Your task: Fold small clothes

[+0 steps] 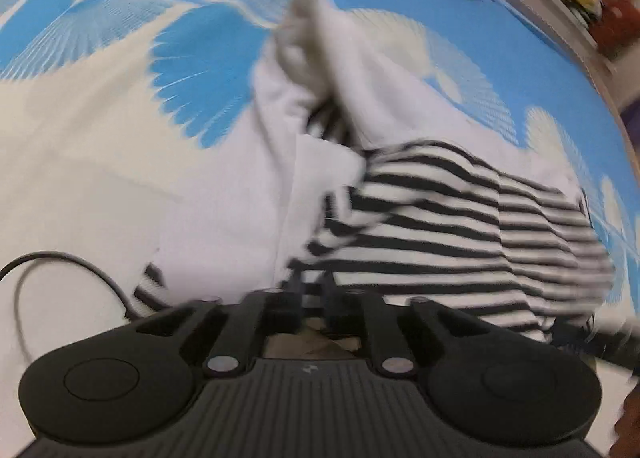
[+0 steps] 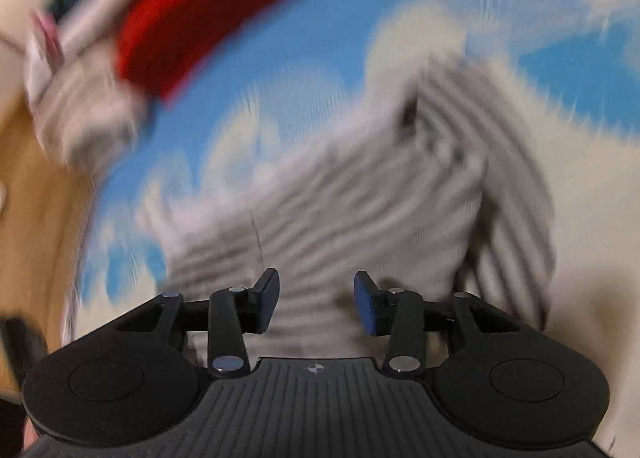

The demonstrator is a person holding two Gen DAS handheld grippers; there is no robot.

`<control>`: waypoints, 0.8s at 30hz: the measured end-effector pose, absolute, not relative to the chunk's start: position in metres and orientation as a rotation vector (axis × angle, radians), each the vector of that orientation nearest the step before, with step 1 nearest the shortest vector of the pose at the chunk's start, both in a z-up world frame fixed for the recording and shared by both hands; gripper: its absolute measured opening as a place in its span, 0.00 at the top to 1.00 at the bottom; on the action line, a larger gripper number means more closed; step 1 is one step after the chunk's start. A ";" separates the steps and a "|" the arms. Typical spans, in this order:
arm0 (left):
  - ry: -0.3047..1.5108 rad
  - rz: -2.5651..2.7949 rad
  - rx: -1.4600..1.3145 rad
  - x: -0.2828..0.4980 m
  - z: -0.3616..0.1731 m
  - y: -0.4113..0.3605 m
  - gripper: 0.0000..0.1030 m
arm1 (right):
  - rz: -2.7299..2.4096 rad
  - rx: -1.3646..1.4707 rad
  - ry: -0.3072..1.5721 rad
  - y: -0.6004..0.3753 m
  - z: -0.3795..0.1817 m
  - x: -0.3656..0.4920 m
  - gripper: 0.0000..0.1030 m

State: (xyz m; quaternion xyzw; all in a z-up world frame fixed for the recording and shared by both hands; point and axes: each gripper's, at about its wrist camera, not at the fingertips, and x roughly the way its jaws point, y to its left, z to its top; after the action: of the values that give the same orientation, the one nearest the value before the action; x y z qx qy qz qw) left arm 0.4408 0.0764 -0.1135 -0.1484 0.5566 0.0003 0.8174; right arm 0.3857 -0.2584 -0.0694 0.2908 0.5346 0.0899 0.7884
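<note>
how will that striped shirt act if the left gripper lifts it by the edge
Probably floppy: the striped shirt already lies in soft folds and bunches on the bedsheet. It looks thin, so likely light. Held only where the left gripper pinches it, the rest would likely hang and drag.

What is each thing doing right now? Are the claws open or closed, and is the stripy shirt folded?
Left claw: closed, pinching the stripy shirt's edge.
Right claw: open, holding nothing, above the shirt.
Stripy shirt: crumpled, not folded, partly inside out.
Blue bedsheet: spread flat under the shirt.
Red cloth: lying on the sheet, away from the shirt; too blurry to say more.
</note>
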 end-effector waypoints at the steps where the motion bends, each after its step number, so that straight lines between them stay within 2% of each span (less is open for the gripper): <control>1: 1.185 -0.002 -0.321 0.441 -0.108 0.077 0.92 | 0.181 0.564 1.210 -0.251 -0.078 0.387 0.58; 3: 1.131 -0.026 -0.286 0.439 -0.089 0.075 0.90 | 0.160 0.422 1.233 -0.240 -0.085 0.388 0.58; 8: 0.921 -0.144 -0.260 0.419 -0.026 0.079 0.88 | 0.127 0.356 1.173 -0.244 -0.066 0.387 0.58; 14: 0.634 -0.228 -0.166 0.345 0.060 0.091 0.85 | 0.037 0.326 0.879 -0.261 0.015 0.343 0.58; 18: 0.585 -0.248 -0.180 0.279 0.100 0.105 0.85 | -0.035 0.269 0.692 -0.279 0.071 0.280 0.58; 24: 0.561 -0.302 -0.221 0.165 0.123 0.116 0.85 | -0.092 0.422 0.588 -0.312 0.100 0.180 0.58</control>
State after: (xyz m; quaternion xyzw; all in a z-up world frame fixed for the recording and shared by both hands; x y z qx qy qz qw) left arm 0.1648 0.1159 0.1233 -0.1087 0.2754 -0.1481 0.9436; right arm 0.1796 -0.3116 0.0997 0.2062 0.2877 -0.0448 0.9342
